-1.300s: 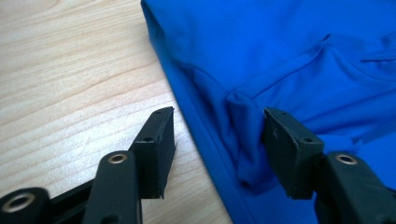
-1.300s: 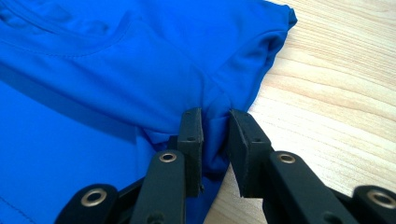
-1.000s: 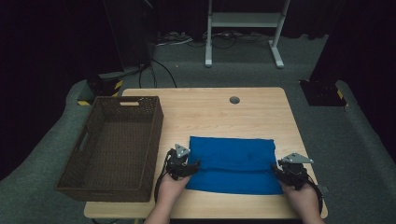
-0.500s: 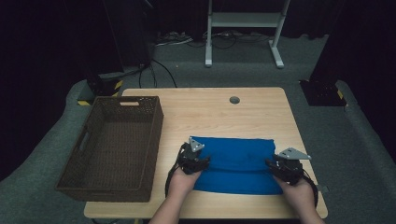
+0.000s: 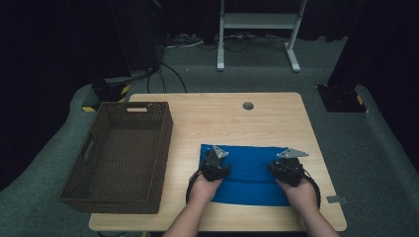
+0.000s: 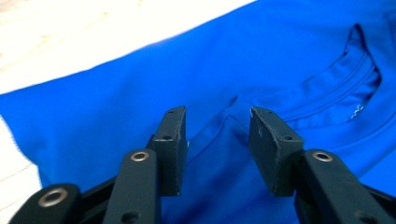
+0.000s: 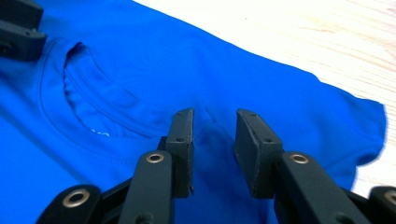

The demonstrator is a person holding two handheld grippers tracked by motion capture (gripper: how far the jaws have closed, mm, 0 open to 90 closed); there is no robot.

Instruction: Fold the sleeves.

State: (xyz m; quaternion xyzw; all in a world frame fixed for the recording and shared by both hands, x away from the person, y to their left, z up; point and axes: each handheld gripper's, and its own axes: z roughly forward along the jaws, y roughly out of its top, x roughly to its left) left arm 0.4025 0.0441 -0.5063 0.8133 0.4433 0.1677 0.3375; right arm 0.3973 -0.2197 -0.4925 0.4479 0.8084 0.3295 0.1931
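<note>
A blue shirt (image 5: 249,173) is lying flat on the table (image 5: 276,121), its long axis running side to side, right of the basket (image 5: 118,153). The left gripper (image 6: 217,140) and right gripper (image 7: 212,140) are hovering released over its collar (image 6: 336,91), one at each shoulder, equally near.

A plain bright blue shirt (image 5: 252,173) is seen on the near part of the table (image 5: 276,118), without any print; only very small white marks are noticed inside its blue collar (image 6: 336,98). The table is coloured in light wood with a fine grain, and a small grey round spot (image 5: 248,105) is found at its far side. The basket (image 5: 121,153) at the left is woven in dark brown. Both the left gripper (image 5: 217,159) and the right gripper (image 5: 286,163) are black, each topped by a grey plate. The floor (image 5: 375,148) is covered in dull grey-green.
</note>
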